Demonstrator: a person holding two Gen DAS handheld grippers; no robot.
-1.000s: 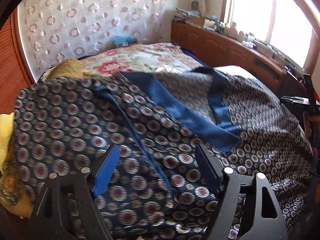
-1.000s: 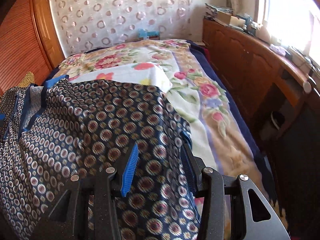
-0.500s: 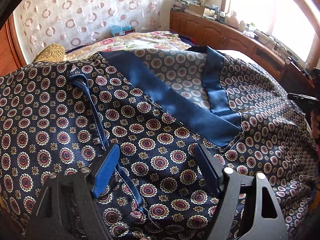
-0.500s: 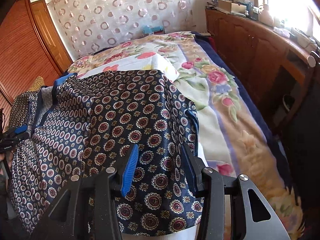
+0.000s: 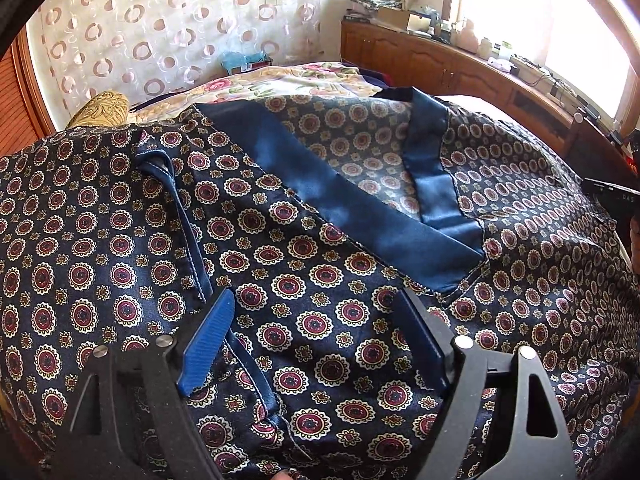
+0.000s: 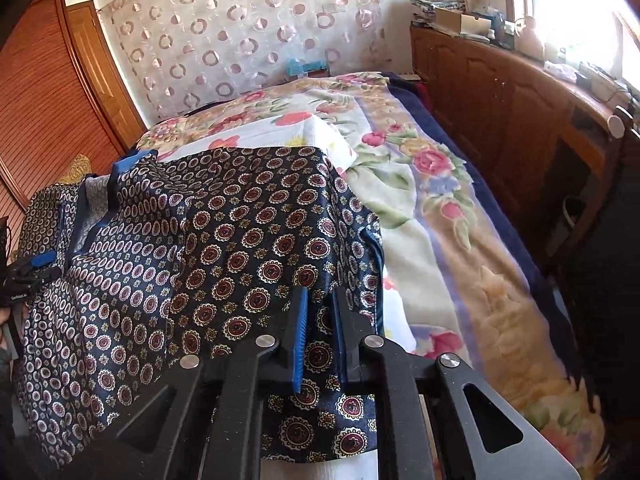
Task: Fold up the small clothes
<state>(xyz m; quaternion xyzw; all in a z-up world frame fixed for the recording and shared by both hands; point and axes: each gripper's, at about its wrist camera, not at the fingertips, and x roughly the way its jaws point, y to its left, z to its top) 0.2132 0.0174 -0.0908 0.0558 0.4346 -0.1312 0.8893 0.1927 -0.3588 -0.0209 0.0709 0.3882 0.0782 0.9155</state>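
On the floral bed (image 6: pixel 436 216), the patterned robe (image 5: pixel 320 320) lies under the spread left gripper (image 5: pixel 316 344) (nothing pinched), while the right gripper (image 6: pixel 320 340) pinches its right-side edge.

A home bedroom: a bed under a floral blanket (image 6: pixel 440 208), wooden cabinets (image 6: pixel 500 92) along the right, a patterned curtain (image 6: pixel 240 32) at the far wall.

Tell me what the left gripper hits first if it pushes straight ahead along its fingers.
Probably the patterned garment itself: the open left gripper sits low over it, with the blue collar band just beyond. Depth is uncertain.
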